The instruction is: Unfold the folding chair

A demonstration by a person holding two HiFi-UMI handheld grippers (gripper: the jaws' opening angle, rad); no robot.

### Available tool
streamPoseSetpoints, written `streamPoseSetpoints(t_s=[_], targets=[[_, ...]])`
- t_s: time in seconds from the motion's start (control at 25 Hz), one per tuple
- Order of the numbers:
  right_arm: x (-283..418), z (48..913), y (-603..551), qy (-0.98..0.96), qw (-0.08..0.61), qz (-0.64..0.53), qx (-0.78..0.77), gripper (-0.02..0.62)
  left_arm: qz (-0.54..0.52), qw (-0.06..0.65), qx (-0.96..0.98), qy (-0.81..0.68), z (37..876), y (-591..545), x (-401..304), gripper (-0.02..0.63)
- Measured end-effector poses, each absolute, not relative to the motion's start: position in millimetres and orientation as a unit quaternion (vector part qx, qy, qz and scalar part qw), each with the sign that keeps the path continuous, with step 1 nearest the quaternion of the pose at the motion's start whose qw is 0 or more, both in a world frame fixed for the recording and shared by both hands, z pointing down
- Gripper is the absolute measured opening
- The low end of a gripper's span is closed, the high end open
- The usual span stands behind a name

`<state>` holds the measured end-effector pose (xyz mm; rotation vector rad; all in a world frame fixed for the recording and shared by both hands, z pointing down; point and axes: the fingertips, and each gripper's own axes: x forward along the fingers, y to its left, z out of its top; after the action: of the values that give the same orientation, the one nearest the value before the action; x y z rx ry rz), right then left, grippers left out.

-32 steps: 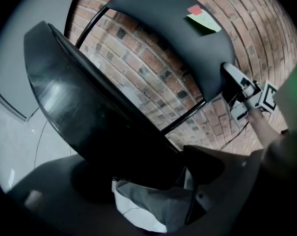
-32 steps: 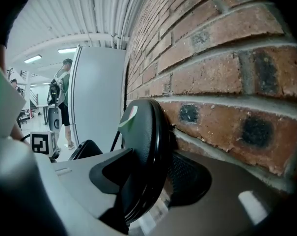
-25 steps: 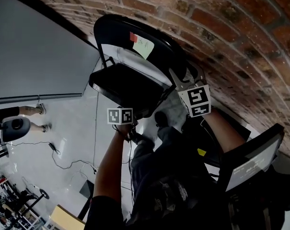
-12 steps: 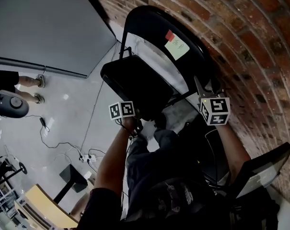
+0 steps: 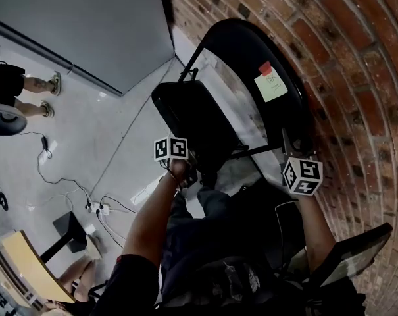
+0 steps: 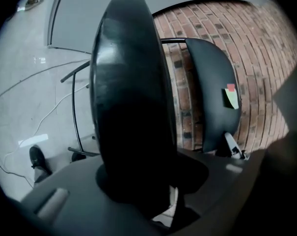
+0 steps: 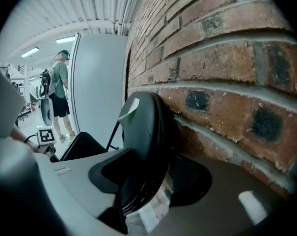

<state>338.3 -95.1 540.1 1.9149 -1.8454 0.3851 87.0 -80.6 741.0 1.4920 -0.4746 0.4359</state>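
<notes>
— Black all over, is it? Where does the folding chair (image 5: 238, 97) stand?
— Against the brick wall (image 5: 356, 64). Its backrest (image 5: 251, 51) is close to the bricks and its seat (image 5: 192, 114) is swung out over the pale floor (image 5: 87, 137).
— And the left gripper (image 6: 138, 181)?
— Its jaws have just been closing and clamp the seat's near edge. The dark pad fills the gap between them.
— The right gripper (image 7: 148, 181)?
— It holds the backrest by the edge nearest the wall, with a jaw pressed on either face of the padded panel.
— Anything on the chair?
— A pale green note (image 5: 271, 86) is stuck on the backrest, with a red tab (image 5: 265, 68) just beside it.
— Who else is about?
— A person (image 7: 60, 90) stands by the grey panel (image 5: 87, 25), well apart from the chair. Cables (image 5: 60, 180) trail across the floor.
</notes>
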Motion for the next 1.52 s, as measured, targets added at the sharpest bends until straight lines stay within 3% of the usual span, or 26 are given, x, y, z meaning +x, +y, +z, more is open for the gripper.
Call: streamPoseSetpoints(t_s=[0.52, 1.52], targets=[[358, 543, -103, -0.654, 0.255, 0.170, 0.692, 0.227, 0.189, 0.693, 0.665, -0.205, 746, -83, 82, 0.153], [331, 542, -89, -0.645, 0.291, 0.177, 0.684, 0.235, 0.195, 0.702, 0.653, -0.208, 771, -57, 21, 0.181]])
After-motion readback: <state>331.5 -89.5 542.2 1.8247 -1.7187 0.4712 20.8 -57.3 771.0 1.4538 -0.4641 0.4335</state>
